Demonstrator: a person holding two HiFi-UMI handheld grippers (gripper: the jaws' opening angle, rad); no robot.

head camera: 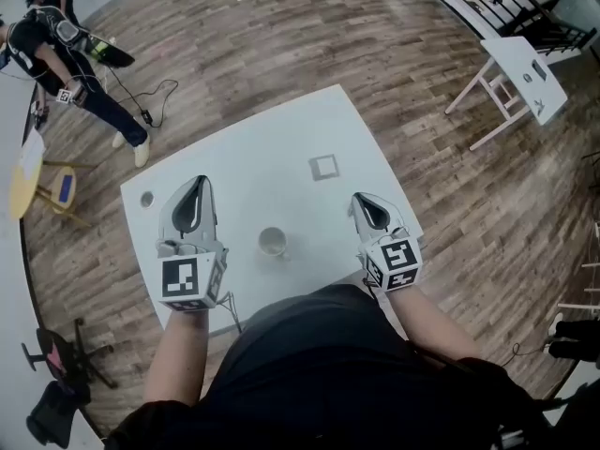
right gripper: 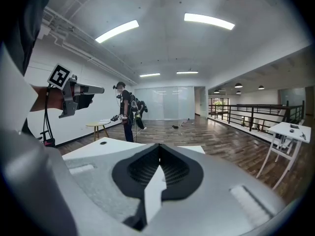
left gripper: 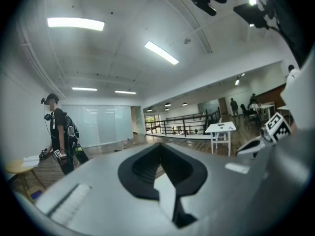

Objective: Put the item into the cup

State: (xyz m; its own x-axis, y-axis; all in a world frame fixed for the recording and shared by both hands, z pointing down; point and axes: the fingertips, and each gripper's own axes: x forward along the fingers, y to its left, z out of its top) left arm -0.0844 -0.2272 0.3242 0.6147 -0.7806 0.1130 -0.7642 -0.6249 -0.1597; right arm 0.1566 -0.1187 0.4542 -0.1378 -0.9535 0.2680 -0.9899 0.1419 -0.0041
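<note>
Table [head camera: 281,157] with cup [head camera: 273,242], wood-plank floor [head camera: 281,36]

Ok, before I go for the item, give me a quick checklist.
1. Cup upright on the table, mouth up: ok.
2. Cup empty: cannot tell.
3. Jaws open for a pick: not ok; left gripper and right gripper are both shut, empty.
4. Which item to take: cannot tell; a flat square piece and a small round thing both lie on the table.
5. Nothing stands between the grippers and the cup: ok.
</note>
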